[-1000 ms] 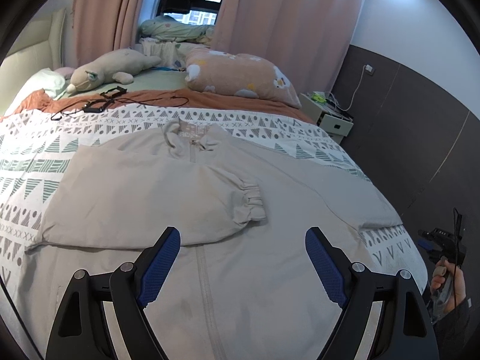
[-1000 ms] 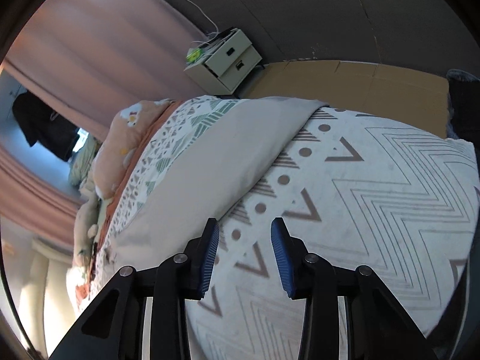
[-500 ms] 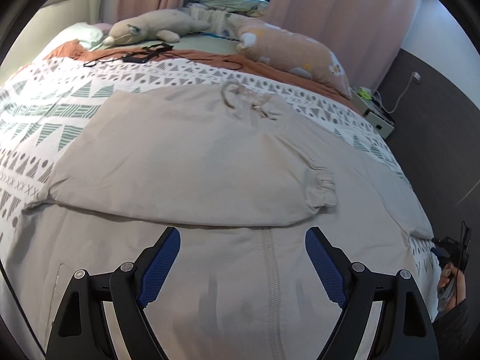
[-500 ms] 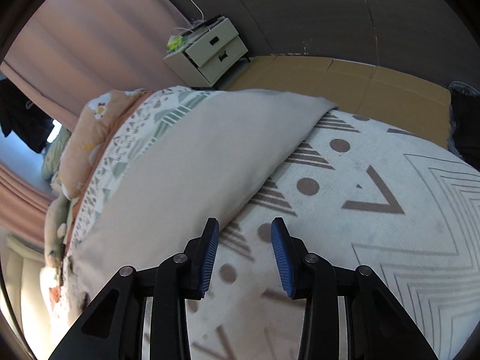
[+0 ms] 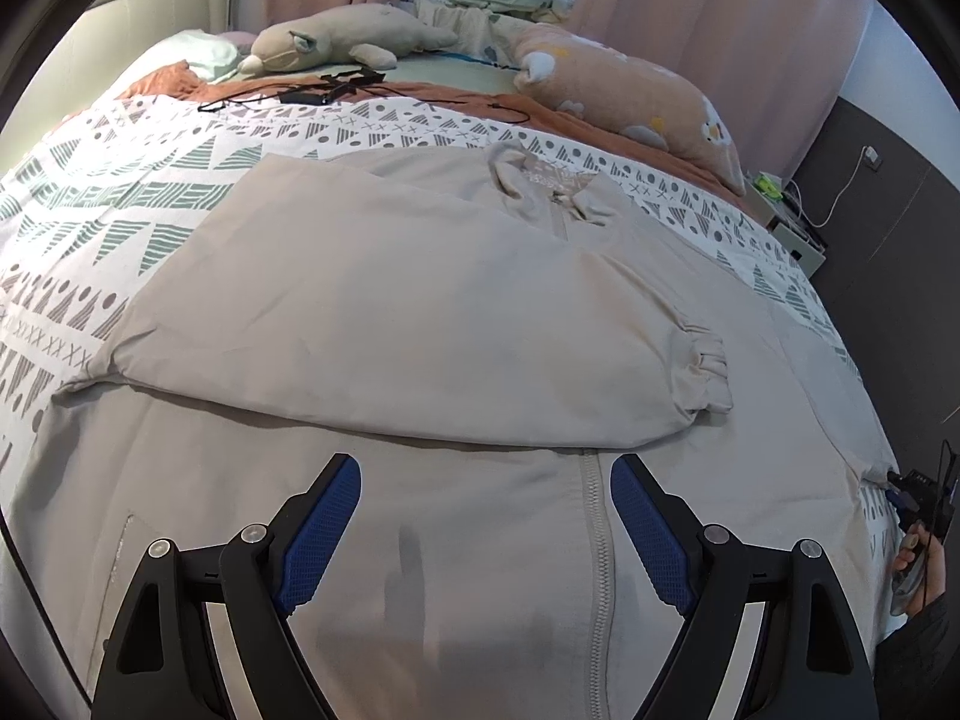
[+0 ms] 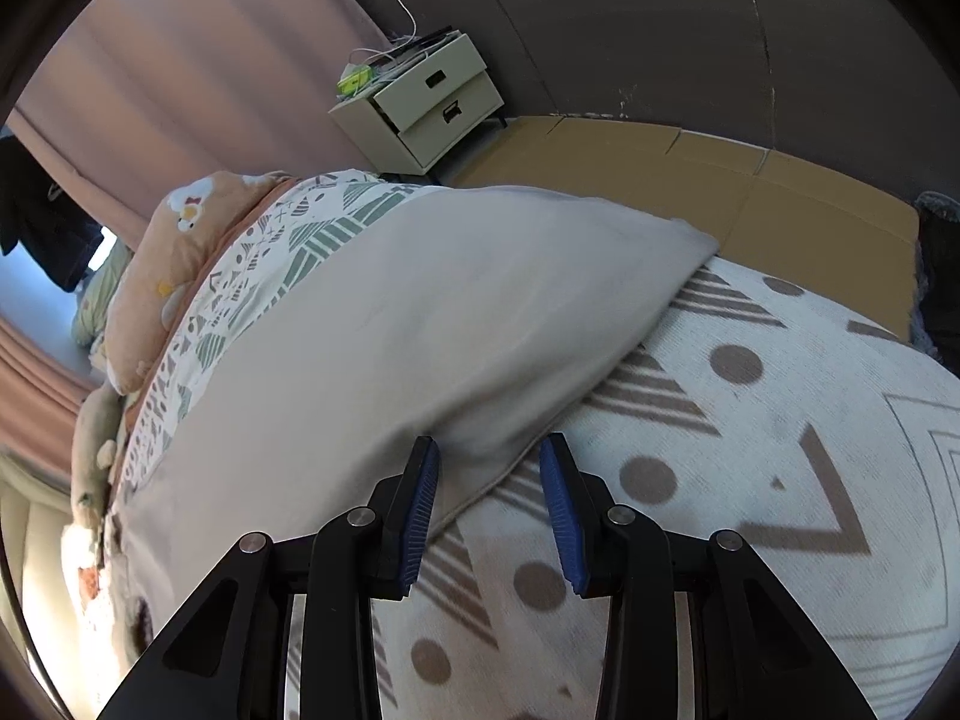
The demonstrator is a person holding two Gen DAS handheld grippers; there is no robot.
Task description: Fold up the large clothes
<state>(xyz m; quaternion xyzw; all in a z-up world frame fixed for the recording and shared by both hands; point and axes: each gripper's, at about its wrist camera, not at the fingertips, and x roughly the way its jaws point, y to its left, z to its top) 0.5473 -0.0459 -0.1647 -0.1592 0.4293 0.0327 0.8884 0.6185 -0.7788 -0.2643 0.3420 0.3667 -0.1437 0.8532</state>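
both grippers dropped closer to the jacket (image 5: 420,312); left gripper (image 5: 485,510) jaws wide, right gripper (image 6: 489,498) jaws narrow, both empty.

Both wrist views look steeply down, close over the jacket (image 5: 420,312).

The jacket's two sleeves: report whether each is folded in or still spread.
One sleeve is folded across the jacket front, cuff past the zipper. The other sleeve lies spread outward.
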